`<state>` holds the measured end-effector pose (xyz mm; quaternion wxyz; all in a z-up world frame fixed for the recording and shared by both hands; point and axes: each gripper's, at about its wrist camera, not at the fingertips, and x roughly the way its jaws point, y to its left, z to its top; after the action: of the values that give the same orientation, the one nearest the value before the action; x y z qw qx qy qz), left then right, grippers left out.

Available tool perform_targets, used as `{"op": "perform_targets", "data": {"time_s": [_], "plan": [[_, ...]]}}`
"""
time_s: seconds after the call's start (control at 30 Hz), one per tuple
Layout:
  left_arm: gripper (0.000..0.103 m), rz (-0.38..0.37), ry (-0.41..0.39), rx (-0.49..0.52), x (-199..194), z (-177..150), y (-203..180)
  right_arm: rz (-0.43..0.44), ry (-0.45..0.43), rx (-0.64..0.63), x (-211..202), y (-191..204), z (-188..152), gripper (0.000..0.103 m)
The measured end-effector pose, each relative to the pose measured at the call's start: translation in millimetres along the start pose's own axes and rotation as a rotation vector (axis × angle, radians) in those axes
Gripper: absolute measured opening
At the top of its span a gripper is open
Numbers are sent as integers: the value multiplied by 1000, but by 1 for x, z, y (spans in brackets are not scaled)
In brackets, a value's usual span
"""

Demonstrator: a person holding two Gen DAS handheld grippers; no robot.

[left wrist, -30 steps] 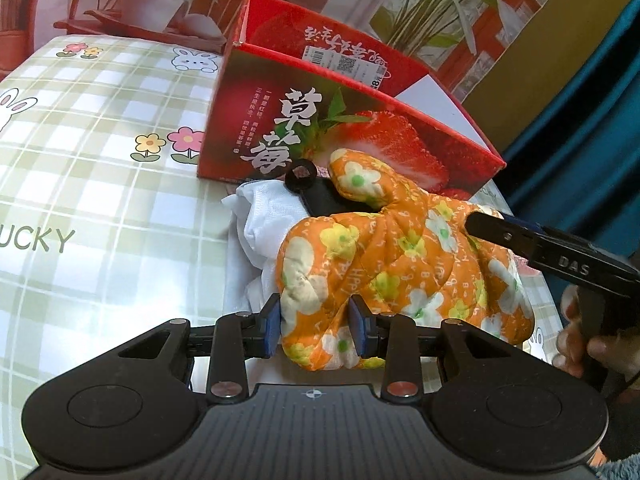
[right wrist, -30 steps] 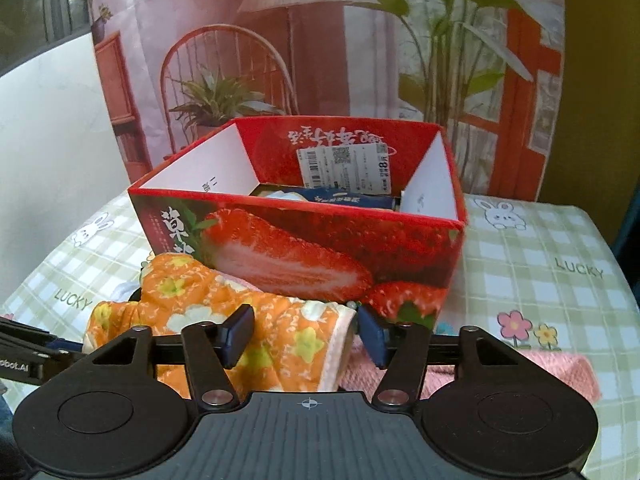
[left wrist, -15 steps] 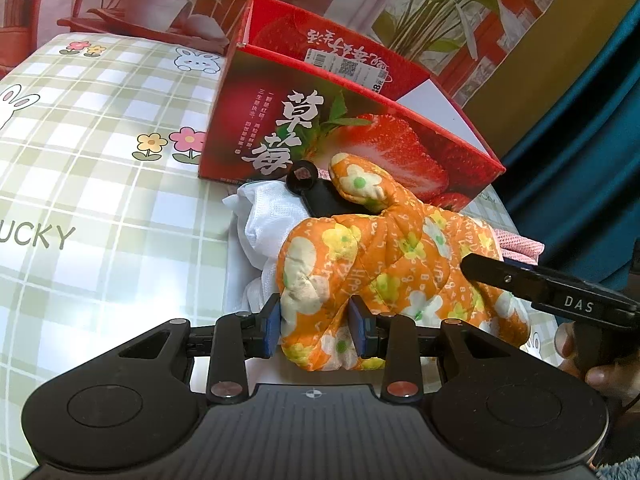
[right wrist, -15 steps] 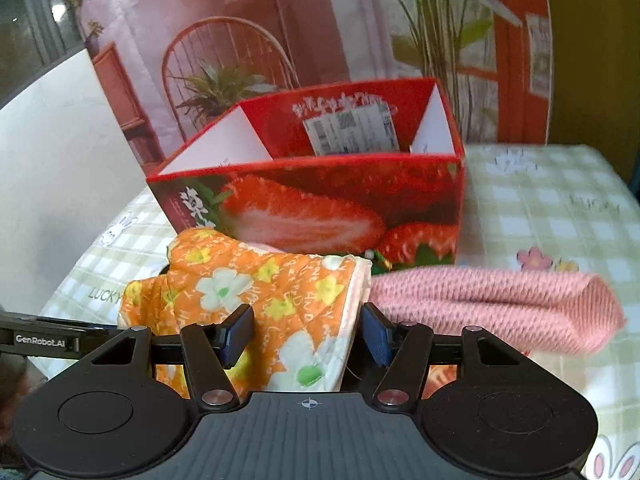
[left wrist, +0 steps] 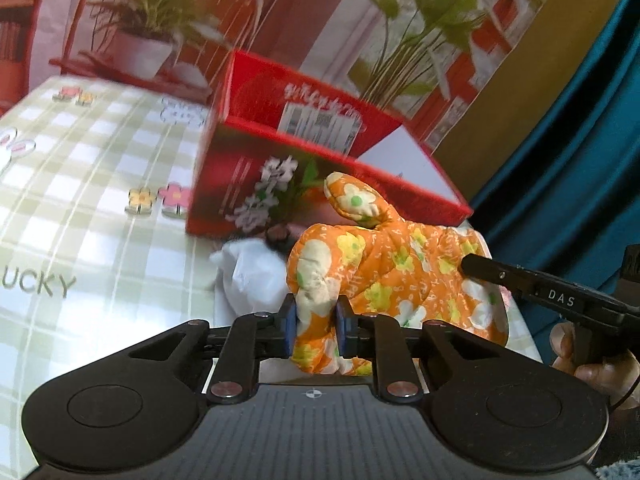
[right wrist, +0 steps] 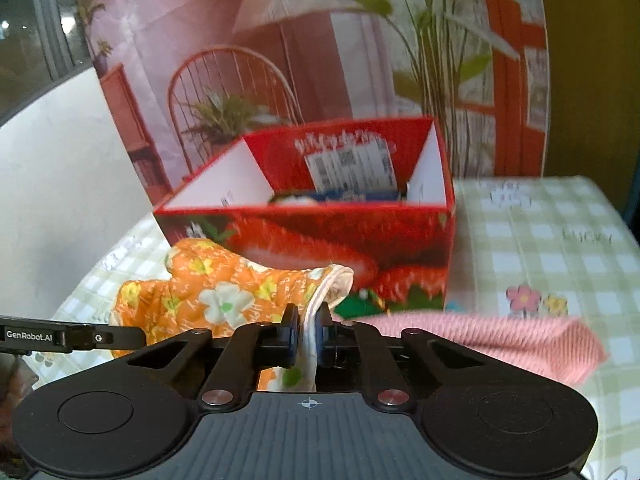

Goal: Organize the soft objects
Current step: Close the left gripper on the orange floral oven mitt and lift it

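Both grippers, left (left wrist: pixel 316 322) and right (right wrist: pixel 307 330), now clench the mitt (left wrist: pixel 400 268), lifting together to reach the box (right wrist: pixel 320 236).

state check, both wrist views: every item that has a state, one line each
left tool: jaws closing on a bunched end of the oven mitt
right tool: shut on the mitt's white-trimmed cuff
oven mitt: orange floral, gripped at both ends, thumb pointing up
strawberry box: open-topped, upright, some items inside
pink knit cloth: lying flat on the tablecloth, untouched
white cloth: crumpled beside the mitt
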<state>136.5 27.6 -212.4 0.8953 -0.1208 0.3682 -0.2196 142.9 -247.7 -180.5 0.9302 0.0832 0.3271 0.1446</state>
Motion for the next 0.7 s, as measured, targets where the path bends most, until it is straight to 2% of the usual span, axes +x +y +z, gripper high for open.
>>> {"op": "perform_targets", "data": {"time_s": [0.23, 0.47, 0.7], "plan": [[18, 4, -83, 69, -20, 22, -15, 39, -87, -71, -17, 9, 28, 5], [18, -2, -164, 145, -30, 58, -34, 38, -159, -149, -19, 18, 65, 5], [18, 71, -284, 253, -18, 105, -56, -1, -258, -216, -4, 17, 112, 5]]}}
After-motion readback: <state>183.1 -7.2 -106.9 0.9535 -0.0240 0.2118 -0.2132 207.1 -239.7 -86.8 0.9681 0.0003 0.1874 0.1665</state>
